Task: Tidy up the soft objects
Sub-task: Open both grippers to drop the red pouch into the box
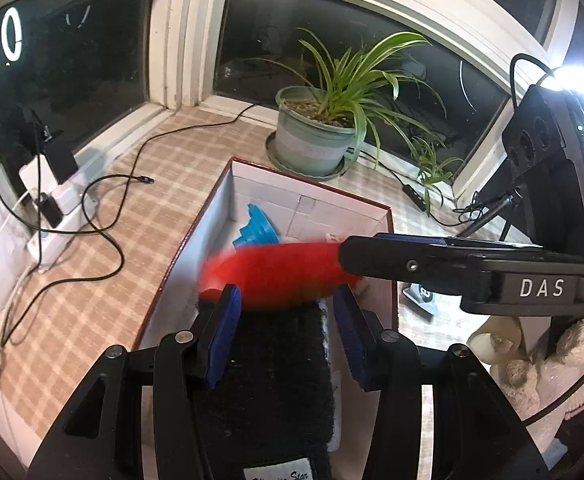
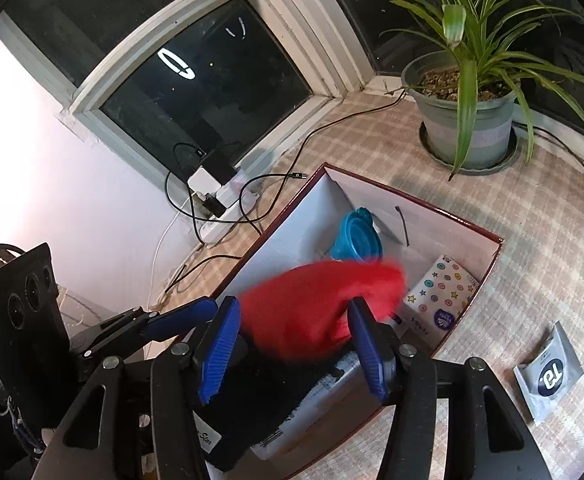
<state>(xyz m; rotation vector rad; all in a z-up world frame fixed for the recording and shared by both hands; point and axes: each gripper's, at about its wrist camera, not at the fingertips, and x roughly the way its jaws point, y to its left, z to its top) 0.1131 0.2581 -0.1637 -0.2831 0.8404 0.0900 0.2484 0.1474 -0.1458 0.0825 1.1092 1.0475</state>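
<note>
Two grippers meet over the box's [image 2: 468, 224] near end: your left gripper [image 1: 286, 312] stands released, the red soft thing [image 2: 316, 308] just ahead, lying crosswise (blurred); your right gripper [image 2: 292, 334], nearer, brackets it, pads apparently slack.

Potted plant [image 1: 316, 132], cables [image 1: 104, 216] (tangled), power strip [image 2: 216, 196].

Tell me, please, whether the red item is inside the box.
Cannot tell: the red item is motion-blurred above the open box.

Dark windows [image 1: 332, 40] ring a checked sill [image 1: 140, 216] holding a potted plant [image 1: 324, 120].
</note>
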